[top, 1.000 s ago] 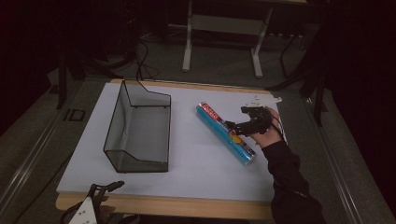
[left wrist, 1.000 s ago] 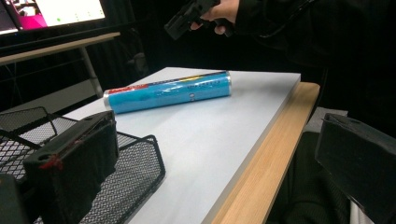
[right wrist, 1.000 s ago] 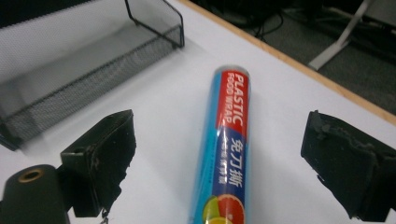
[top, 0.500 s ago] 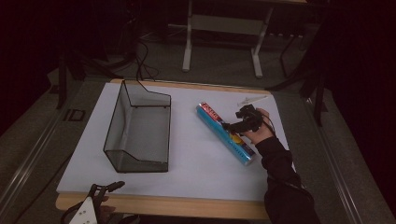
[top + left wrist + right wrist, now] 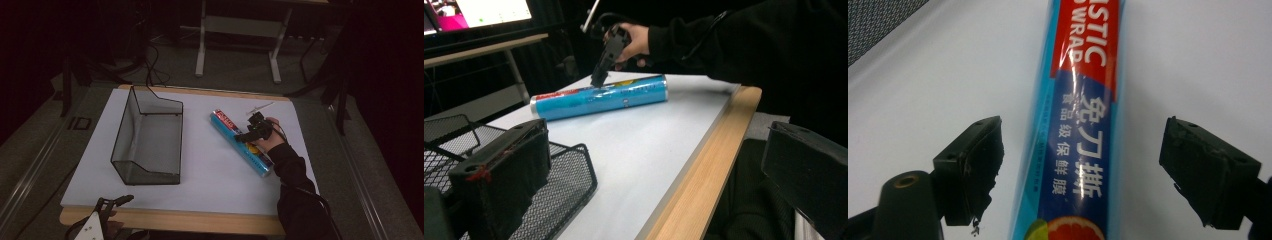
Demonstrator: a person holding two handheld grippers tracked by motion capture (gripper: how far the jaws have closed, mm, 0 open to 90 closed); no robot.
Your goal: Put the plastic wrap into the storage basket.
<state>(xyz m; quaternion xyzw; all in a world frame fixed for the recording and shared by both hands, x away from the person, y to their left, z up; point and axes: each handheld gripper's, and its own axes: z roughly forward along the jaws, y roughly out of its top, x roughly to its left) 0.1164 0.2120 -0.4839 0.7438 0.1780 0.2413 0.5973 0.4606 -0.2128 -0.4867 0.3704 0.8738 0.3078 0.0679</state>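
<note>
On the right half of the white table top lies a blue roll of plastic wrap, slanted, with its red-labelled end pointing away toward the far edge and its other end nearer the person's right sleeve. The right gripper is down over the middle of the roll. Seen from the gripper's own camera, the roll runs straight up between the two black jaws, one on each side with bare table showing in both gaps. The jaws have just been closing, yet the pads do not press on the wrap; they stand apart around it. From across the table, the tip of that gripper sits right at the top of the roll.

Well to the left stands a black wire mesh basket, apart from the roll. The left gripper waits at the near wooden edge, its jaws spread wide and holding nothing.
</note>
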